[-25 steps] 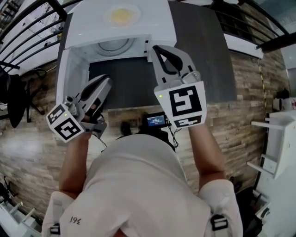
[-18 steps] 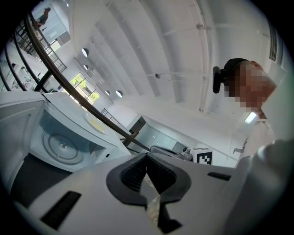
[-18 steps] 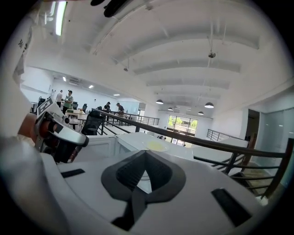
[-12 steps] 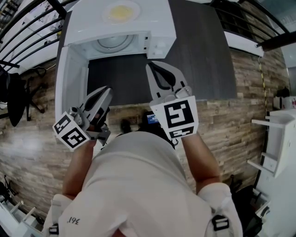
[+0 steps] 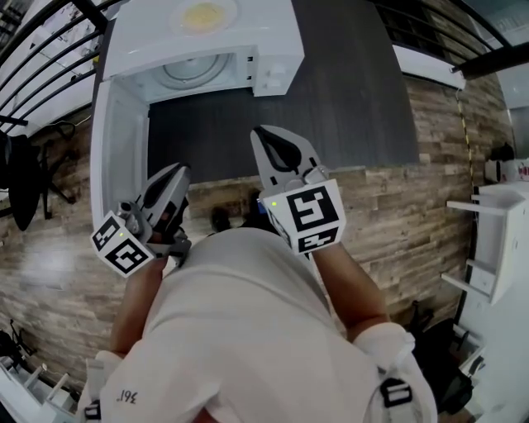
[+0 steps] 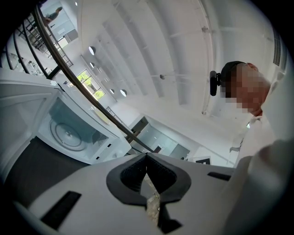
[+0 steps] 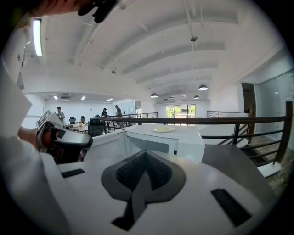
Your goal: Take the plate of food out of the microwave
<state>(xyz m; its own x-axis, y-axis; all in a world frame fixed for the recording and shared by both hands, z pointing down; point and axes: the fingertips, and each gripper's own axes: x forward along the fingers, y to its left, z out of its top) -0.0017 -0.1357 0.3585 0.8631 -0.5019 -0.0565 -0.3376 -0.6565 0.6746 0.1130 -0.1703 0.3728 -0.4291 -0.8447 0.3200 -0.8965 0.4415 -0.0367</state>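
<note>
The white microwave (image 5: pixel 207 49) stands on the dark table with its door (image 5: pixel 120 144) swung open to the left. Its cavity shows only the bare glass turntable (image 5: pixel 192 70). The plate of yellow food (image 5: pixel 202 15) rests on top of the microwave, and it also shows there in the right gripper view as the plate (image 7: pixel 161 129). My left gripper (image 5: pixel 172 172) is shut and empty, held in front of the open door. My right gripper (image 5: pixel 264 134) is shut and empty too, over the table's front edge. In the left gripper view, the left gripper (image 6: pixel 147 156) points past the turntable (image 6: pixel 68 134).
The dark table (image 5: pixel 355 91) stretches right of the microwave over a wood-plank floor. Black railings (image 5: pixel 33 49) run along the far left and behind. A white shelf unit (image 5: pixel 488 248) stands at the right. Several people stand far off in the right gripper view.
Both grippers have drawn back from the microwave toward my body. The plate stays on top of the microwave.
</note>
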